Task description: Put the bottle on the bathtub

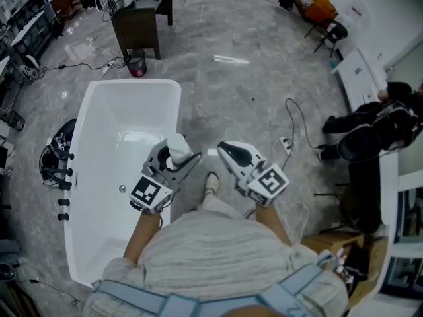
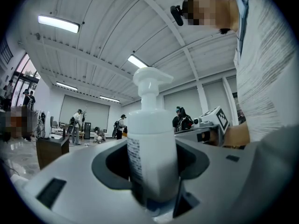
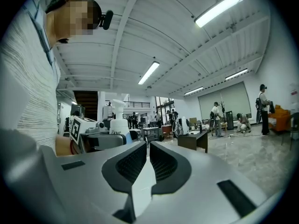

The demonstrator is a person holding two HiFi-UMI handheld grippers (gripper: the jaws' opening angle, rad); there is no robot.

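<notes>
A white pump bottle (image 1: 177, 147) stands upright between the jaws of my left gripper (image 1: 180, 161), which is shut on it just over the right rim of the white bathtub (image 1: 99, 111). In the left gripper view the bottle (image 2: 152, 143) fills the middle, its lower body clamped in the left gripper (image 2: 152, 174). My right gripper (image 1: 229, 152) hovers over the floor to the right of the tub, shut with nothing in it. The right gripper view shows the right gripper (image 3: 148, 160) with its jaws nearly touching, and the bottle (image 3: 119, 125) further off at left.
Black tap fittings (image 1: 63, 177) line the tub's left edge. A dark wooden desk (image 1: 142, 22) and a pink bin (image 1: 137, 65) stand beyond the tub. A cable and socket strip (image 1: 287, 140) lie on the marble floor at right, near a person in black (image 1: 377, 127).
</notes>
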